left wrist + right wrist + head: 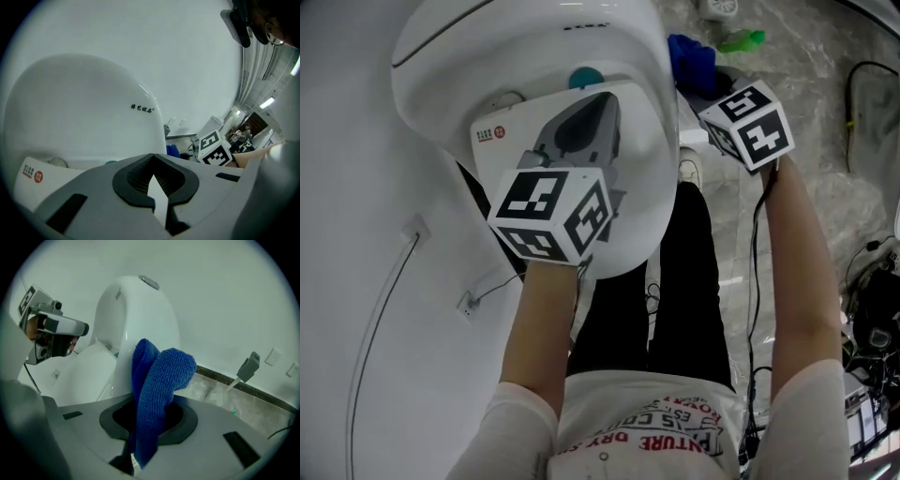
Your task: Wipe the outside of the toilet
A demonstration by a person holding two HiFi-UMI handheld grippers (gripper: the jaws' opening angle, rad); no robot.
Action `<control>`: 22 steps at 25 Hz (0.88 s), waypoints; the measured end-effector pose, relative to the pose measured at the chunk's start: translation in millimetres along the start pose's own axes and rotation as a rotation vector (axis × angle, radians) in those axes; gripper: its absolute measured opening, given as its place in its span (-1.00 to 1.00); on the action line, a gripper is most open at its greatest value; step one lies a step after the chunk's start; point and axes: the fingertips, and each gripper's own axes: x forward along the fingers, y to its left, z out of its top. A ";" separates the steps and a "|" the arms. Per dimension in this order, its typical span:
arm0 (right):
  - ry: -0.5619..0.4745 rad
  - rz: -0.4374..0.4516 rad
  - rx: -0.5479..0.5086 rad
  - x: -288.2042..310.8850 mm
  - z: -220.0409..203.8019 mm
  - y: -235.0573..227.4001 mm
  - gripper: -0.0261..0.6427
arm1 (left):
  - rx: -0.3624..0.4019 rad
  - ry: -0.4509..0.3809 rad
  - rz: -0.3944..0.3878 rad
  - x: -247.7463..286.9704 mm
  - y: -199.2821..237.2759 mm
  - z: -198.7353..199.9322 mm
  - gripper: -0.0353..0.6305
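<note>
The white toilet fills the upper left of the head view, with its lid down and a red-marked sticker on it. My left gripper hovers over the lid, pointing toward the tank, jaws shut and empty. The toilet's rounded back rises just ahead of it. My right gripper is beside the toilet's right flank, shut on a folded blue cloth. In the right gripper view the cloth stands up from the jaws, close to the toilet's side.
The person's black-trousered legs stand right next to the bowl. A green object lies on the marble floor behind the cloth. Cables and gear crowd the right edge. A wall plug with cord is at left, a valve on the wall.
</note>
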 end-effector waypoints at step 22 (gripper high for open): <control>0.096 0.095 0.023 3.9 -149.0 102.2 -0.67 | 0.127 0.105 -0.078 -28.0 -70.2 -101.5 -0.88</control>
